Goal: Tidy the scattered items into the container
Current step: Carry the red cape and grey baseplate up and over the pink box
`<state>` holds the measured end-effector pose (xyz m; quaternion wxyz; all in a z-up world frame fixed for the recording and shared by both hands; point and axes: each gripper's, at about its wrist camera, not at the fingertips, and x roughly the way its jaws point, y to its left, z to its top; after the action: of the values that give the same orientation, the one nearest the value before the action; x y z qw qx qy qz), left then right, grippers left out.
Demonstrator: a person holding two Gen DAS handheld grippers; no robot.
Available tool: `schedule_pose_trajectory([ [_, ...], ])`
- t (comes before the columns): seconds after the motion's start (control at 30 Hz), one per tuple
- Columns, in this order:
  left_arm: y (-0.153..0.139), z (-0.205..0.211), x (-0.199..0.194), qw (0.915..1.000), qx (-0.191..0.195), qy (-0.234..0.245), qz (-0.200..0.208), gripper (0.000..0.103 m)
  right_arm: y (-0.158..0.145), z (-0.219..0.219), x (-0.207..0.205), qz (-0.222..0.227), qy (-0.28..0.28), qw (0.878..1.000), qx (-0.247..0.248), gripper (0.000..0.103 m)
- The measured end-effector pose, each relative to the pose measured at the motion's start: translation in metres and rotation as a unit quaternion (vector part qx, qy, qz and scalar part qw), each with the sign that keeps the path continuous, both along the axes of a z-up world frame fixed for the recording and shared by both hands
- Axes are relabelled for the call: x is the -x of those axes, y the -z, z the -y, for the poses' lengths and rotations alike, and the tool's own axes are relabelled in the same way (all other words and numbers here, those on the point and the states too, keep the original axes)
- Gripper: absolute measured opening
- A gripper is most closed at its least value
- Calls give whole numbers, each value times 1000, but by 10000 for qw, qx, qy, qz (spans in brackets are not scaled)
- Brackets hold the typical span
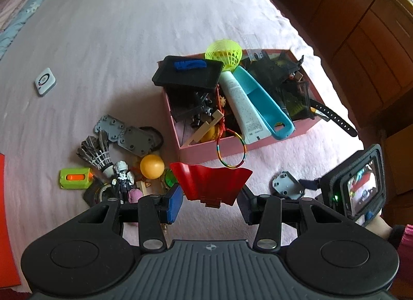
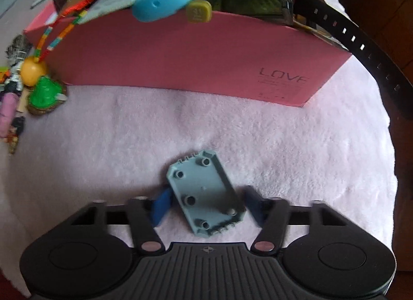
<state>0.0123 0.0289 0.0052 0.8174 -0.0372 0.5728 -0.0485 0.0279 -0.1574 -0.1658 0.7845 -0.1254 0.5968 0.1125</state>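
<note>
The pink box (image 1: 240,145) is heaped past its rim: a black tray (image 1: 188,74), a white tube (image 1: 242,104) and a blue scoop (image 1: 265,104) lie across the top, and a black strap (image 1: 335,118) juts over one corner, leaving little open room inside. Left of the box a clutter of toys (image 1: 116,165) crowds the bed (image 1: 103,42). The far stretch of the bed is bare apart from a small white device (image 1: 45,82), and the strip along the box's front wall holds only a grey plate (image 2: 206,194).

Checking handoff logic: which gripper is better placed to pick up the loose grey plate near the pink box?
Right. The right gripper already straddles the grey plate on the blanket, pads either side, not yet pressing. The left gripper is occupied, shut on a red piece.
</note>
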Motion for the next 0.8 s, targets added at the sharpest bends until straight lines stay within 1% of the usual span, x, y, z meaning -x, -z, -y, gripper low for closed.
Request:
schedule_pose_trajectory([
  [0.03, -1, 0, 0, 10000, 7, -18, 14, 46, -1, -1, 3, 1, -58, 10000, 27, 50],
  [0.13, -3, -1, -1, 9999, 25, -53, 83, 46, -5, 1, 14, -42, -60, 10000, -12, 49],
  [0.37, -4, 0, -1, 9999, 57, -61, 110, 46, -32, 15, 40, 27, 347, 9986, -407, 49],
  [0.47, -4, 1, -2, 9999, 79, -30, 126, 46, -56, 21, 36, 102, 415, 9977, -535, 49],
  [0.63, -3, 5, -6, 9998, 124, 13, 150, 46, -94, 21, 31, 385, 367, 9957, -763, 49],
  [0.8, -4, 6, -16, 9996, 194, 1, 187, 46, -120, 15, 14, 604, 347, 9936, -889, 49],
])
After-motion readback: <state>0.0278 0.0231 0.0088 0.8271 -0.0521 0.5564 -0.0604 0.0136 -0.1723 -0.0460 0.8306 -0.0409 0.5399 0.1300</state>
